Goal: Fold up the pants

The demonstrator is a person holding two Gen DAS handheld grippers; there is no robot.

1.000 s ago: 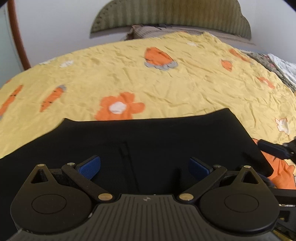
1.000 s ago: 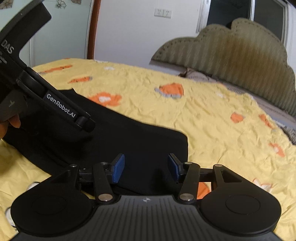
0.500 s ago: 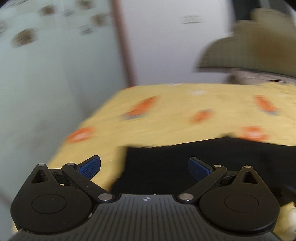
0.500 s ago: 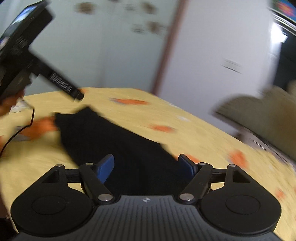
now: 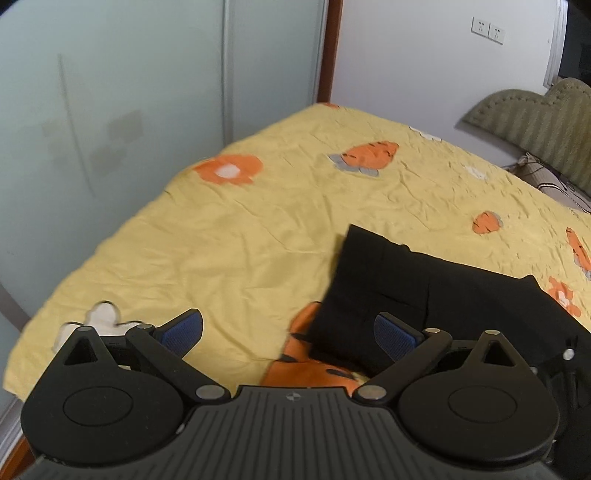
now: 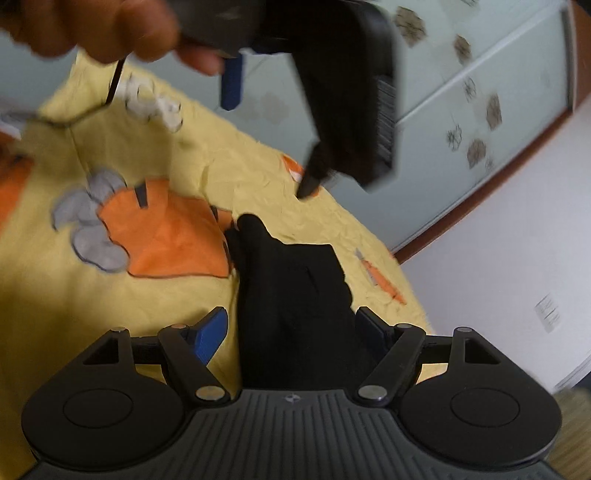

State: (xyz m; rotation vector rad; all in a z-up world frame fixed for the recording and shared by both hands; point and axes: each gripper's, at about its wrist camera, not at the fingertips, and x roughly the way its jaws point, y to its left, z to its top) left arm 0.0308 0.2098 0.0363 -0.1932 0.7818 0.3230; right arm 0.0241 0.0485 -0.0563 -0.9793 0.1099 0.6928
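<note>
Grippers spread wide, grasping nothing: left gripper (image 5: 288, 332), right gripper (image 6: 290, 328) | black pants (image 5: 424, 295) folded on yellow bedspread (image 5: 229, 236), right finger over their near edge | orange carrot patch (image 6: 166, 232) beside pants | farther: glass sliding door (image 5: 110, 92), green headboard (image 5: 535, 118), wall sockets (image 5: 487, 28)

Bare yellow bedspread (image 5: 229, 236) lies open to the left of the black pants (image 5: 424, 291), giving the spread left claw (image 5: 288, 332) free passage there. Ahead of the spread right claw (image 6: 291, 328), the other claw's body (image 6: 343, 92) hangs overhead, crowding the space above the pants (image 6: 295, 295).
</note>
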